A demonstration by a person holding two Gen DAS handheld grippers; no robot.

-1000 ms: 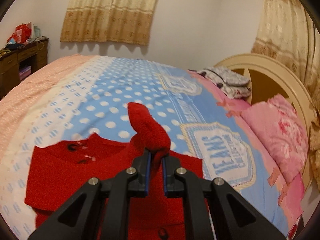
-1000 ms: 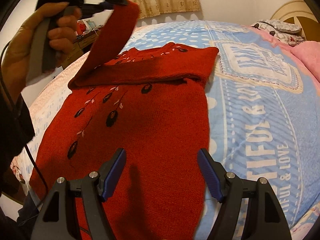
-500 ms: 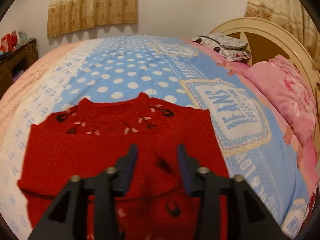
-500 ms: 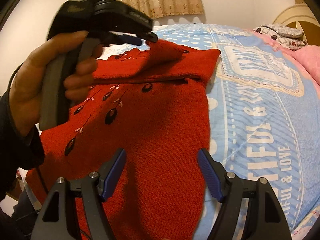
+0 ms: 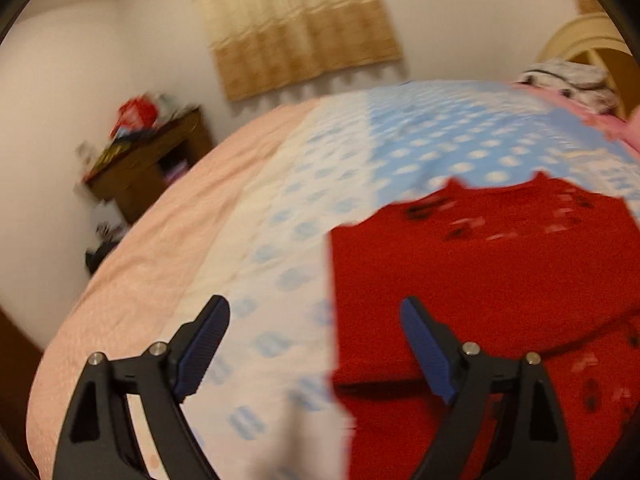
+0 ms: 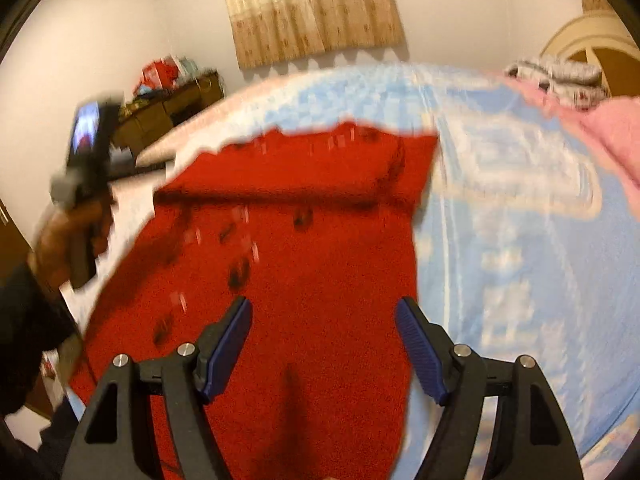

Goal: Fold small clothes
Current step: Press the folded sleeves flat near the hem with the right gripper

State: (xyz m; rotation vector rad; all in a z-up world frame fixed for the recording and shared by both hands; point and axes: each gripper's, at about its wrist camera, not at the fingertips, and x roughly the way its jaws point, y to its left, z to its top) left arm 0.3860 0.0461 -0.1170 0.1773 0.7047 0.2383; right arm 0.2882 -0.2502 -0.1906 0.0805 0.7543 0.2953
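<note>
The left tongs (image 5: 314,330) are opening, their blue pads spread wide with nothing between them; they hang above the bedspread (image 5: 280,248), the right pad over the left edge of the red sweater (image 5: 480,264) and the left pad over the pale dotted cloth. The right tongs (image 6: 323,330) stand wide too and grip nothing, poised over the lower body of the red sweater (image 6: 312,264). In the right wrist view the person's left hand (image 6: 76,236) shows at the far left, wrapped round the grey handle of the left tongs, beyond the sweater's left edge, with a dark sleeve (image 6: 28,328) below it. The sweater lies flat on the bed, neckline toward the far side, a sleeve folded across the chest as a band from side to side; dark flower-like marks run down its front. The bedspread is blue with white dots, pink along the left. At the head of the bed lie a pink pillow (image 6: 612,132) and a grey patterned bundle (image 6: 560,76), by a cream headboard (image 6: 588,36). A wooden desk (image 5: 148,168) with clutter stands against the wall, under a beige curtain (image 5: 300,28). Both views are blurred.
</note>
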